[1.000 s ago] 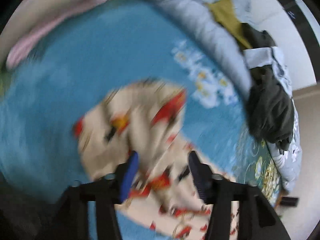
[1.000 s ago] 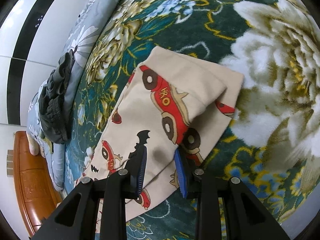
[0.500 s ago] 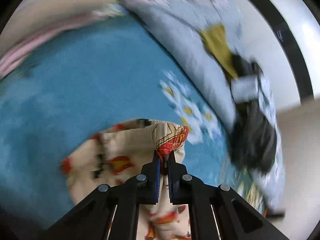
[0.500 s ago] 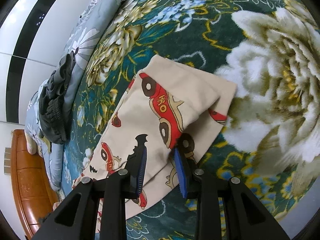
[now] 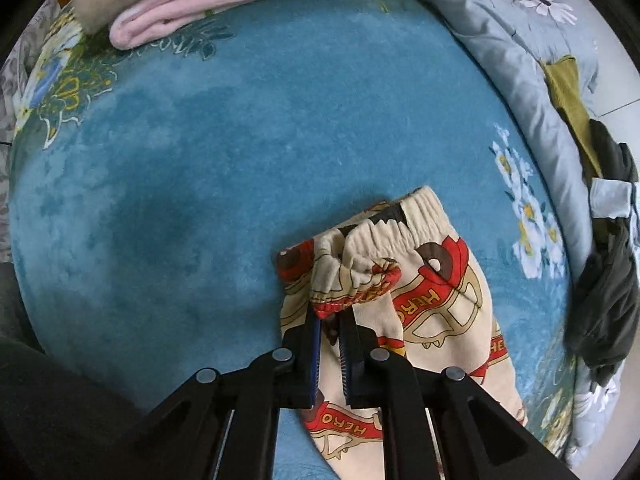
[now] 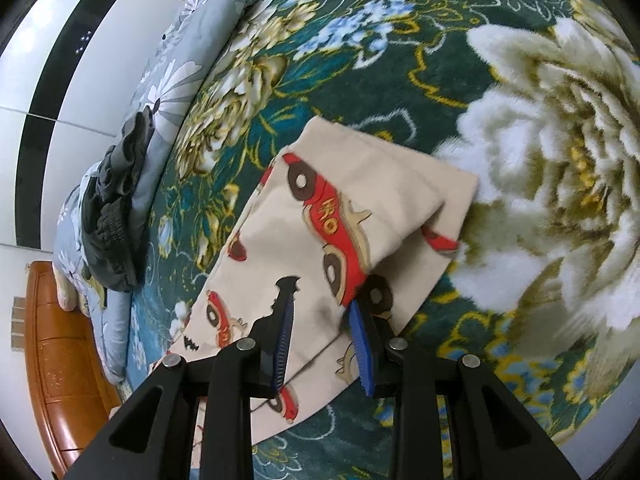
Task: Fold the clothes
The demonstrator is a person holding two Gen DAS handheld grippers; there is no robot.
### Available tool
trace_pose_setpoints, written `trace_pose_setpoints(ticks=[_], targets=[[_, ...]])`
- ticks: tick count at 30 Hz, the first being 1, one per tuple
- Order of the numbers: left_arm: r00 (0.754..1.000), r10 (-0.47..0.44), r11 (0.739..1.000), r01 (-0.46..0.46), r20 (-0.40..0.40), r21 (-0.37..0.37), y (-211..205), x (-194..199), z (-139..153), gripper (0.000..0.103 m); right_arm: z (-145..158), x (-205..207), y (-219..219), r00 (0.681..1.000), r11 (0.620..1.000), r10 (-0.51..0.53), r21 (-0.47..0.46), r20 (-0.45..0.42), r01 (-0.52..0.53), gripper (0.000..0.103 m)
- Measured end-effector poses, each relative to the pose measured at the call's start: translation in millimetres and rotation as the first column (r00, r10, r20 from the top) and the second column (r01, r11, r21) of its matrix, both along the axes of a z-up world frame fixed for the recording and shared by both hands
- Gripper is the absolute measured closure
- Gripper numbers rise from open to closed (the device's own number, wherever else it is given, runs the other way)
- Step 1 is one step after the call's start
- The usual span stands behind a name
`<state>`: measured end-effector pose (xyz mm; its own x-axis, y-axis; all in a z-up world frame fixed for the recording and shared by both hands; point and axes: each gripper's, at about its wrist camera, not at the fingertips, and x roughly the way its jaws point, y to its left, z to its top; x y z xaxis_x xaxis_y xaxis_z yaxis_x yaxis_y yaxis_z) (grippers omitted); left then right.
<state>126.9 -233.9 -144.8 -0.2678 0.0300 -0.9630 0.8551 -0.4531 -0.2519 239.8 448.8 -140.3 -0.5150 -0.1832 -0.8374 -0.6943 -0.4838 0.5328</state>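
On the plush blue-and-green floral blanket point(image 5: 200, 184) that covers the bed lie the cream children's trousers point(image 5: 436, 320), printed with red cartoon cars and the word HERO, stretched flat from the gathered elastic waistband point(image 5: 384, 232) at one end to the leg hems point(image 6: 400, 168) at the other. The cloth looks light, thin and very limp; it should bunch and sag wherever it is lifted and cling a little to the blanket's pile, so a pinch at the thicker waistband or at a doubled hem seems the surest hold, with both ends carried together to keep the fold square. The left gripper point(image 5: 331, 344) has a puckered bit of the waistband edge between its narrow jaws, which are just easing apart though the cloth is pinched there. The right gripper point(image 6: 320, 316) sits over the leg end, its far leg layer already lapped across the near one; its right finger tucks under the folded edge while the left finger rests on top, so it seems to hold that layer loosely, though how firm the press is I cannot tell. Far off at the bed's edge lie a pink folded cloth point(image 5: 224, 8), a dark grey garment point(image 6: 116, 208) and a grey floral quilt point(image 5: 532, 92).
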Motion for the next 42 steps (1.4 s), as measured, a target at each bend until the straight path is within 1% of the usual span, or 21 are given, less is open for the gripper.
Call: trace_pose_setpoints(ticks=[2,5,8,9,10,11,14,16,17,20,21,23,25,27,28,30,31,32,37,39,42], targets=[[1.000,-0.005,1.000,0.005,-0.017,0.000,1,1,1,0.093,-2,2,6,0.999,0.999,-0.032,0.012,0.000,0.032,0.074],[0.999,-0.009,1.000,0.009,-0.038,0.001,4,2,1,0.093,-12,5,18,0.993,0.993,-0.116,-0.031,-0.011,0.116,0.074],[0.998,-0.002,1.000,0.002,-0.060,0.007,5,5,3,0.095,-12,2,23,0.988,0.987,-0.154,-0.042,-0.031,0.152,0.075],[0.998,0.000,1.000,0.000,-0.070,0.008,6,7,4,0.096,-8,0,23,0.988,0.988,-0.150,-0.035,-0.039,0.149,0.081],[0.996,-0.001,1.000,0.001,-0.087,0.004,7,8,7,0.096,-4,-3,24,0.989,0.990,-0.143,-0.027,-0.048,0.142,0.100],[0.995,-0.002,1.000,0.001,-0.104,-0.004,8,9,11,0.096,3,-6,24,0.990,0.992,-0.123,-0.012,-0.064,0.123,0.101],[0.989,-0.003,1.000,-0.001,-0.151,-0.031,11,15,22,0.096,39,-11,21,0.987,0.996,-0.051,0.070,-0.153,0.062,0.102],[0.988,0.000,0.999,-0.005,-0.152,-0.035,12,17,25,0.096,57,-8,21,0.985,0.993,-0.006,0.117,-0.173,0.026,0.102],[0.990,0.001,0.999,-0.006,-0.142,-0.033,9,17,23,0.096,56,-6,21,0.989,0.991,0.005,0.133,-0.146,0.015,0.102],[0.994,0.003,1.000,-0.006,-0.112,-0.027,2,9,18,0.096,27,2,27,1.000,0.990,0.012,0.141,-0.003,-0.011,0.102],[0.994,0.001,1.000,-0.004,-0.112,-0.028,0,4,18,0.096,12,4,28,0.999,0.992,0.007,0.124,0.044,-0.012,0.102],[0.994,0.002,1.000,-0.005,-0.109,-0.028,-1,3,17,0.096,-3,8,28,0.997,0.996,0.002,0.093,0.076,-0.009,0.100],[0.994,0.006,1.000,-0.009,-0.108,-0.026,-1,5,17,0.096,-4,14,26,0.998,0.996,-0.018,0.084,0.060,0.013,0.100],[0.994,-0.002,1.000,-0.001,-0.108,-0.025,-1,4,16,0.096,1,17,26,0.997,0.994,-0.017,0.109,0.071,0.010,0.094],[0.994,-0.007,1.000,0.004,-0.105,-0.027,-1,3,15,0.096,3,18,25,0.996,0.991,-0.008,0.137,0.086,-0.004,0.089],[0.994,-0.008,1.000,0.005,-0.105,-0.027,0,1,15,0.096,4,18,26,0.995,0.987,0.000,0.161,0.096,-0.015,0.086],[0.994,-0.007,1.000,0.004,-0.106,-0.026,0,-1,14,0.096,3,19,26,0.995,0.986,-0.004,0.168,0.102,-0.013,0.074],[0.994,-0.006,1.000,0.003,-0.107,-0.024,0,-2,14,0.096,2,20,27,0.994,0.985,-0.012,0.175,0.111,-0.008,0.066],[0.991,0.009,1.000,-0.009,-0.136,0.000,-1,-1,13,0.096,-3,24,33,0.995,0.986,-0.052,0.161,0.085,0.038,0.065],[0.990,0.010,1.000,-0.009,-0.139,0.003,-1,-1,13,0.096,-4,26,36,0.995,0.986,-0.083,0.149,0.059,0.074,0.065],[0.990,0.013,1.000,-0.012,-0.140,0.008,-1,-1,12,0.096,-13,30,41,0.988,0.984,-0.152,0.091,0.003,0.151,0.064]])
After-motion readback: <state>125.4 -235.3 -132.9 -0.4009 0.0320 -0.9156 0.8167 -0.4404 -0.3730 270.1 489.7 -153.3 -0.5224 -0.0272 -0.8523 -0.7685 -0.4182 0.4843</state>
